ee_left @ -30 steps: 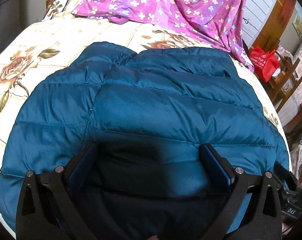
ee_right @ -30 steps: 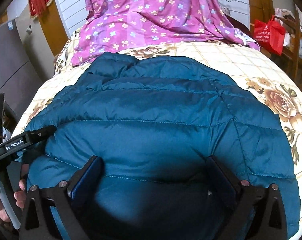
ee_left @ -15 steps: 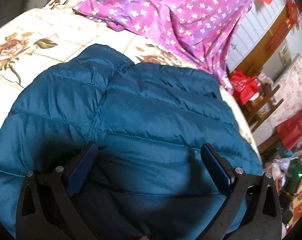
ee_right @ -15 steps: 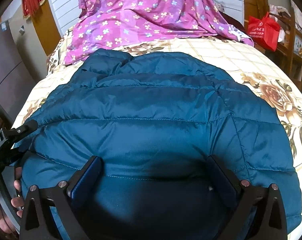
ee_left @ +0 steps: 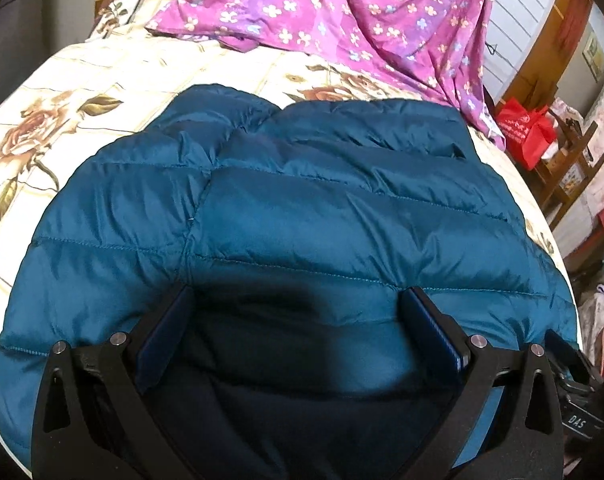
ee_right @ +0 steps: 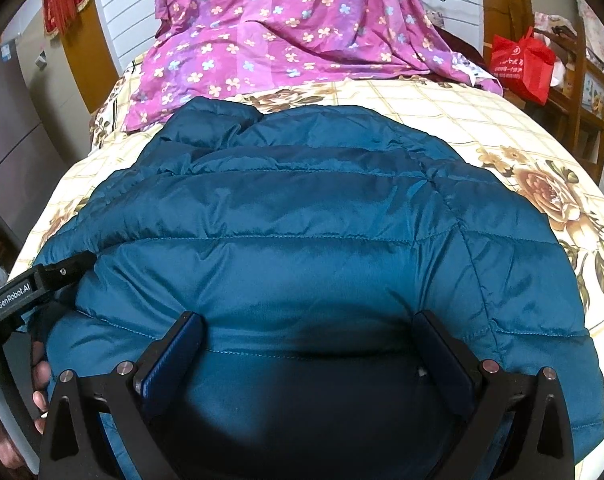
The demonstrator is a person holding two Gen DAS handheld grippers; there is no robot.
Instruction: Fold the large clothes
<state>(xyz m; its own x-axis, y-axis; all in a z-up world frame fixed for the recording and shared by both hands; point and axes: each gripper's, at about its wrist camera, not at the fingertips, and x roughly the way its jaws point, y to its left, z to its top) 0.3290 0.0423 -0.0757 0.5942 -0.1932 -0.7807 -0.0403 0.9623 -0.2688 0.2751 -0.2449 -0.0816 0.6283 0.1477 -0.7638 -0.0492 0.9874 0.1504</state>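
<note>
Teal quilted puffer jacket (ee_left: 321, 216) is lying flat on the floral cream bedspread (ee_left: 62, 92), looking light, puffy, slick-shelled, so I'm keeping left gripper (ee_left: 298, 320) and right gripper (ee_right: 307, 340) spread wide over its near hem, aiming at stitched seams.

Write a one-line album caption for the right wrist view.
Open right gripper poised over a teal puffer jacket on a floral bedspread, purple sheet behind.

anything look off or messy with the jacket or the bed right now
Nothing looks damaged or spilled. The teal puffer jacket lies flat on the floral bedspread, slightly bunched at its far left end. Behind it, a purple floral sheet lies loose and rumpled.
</note>
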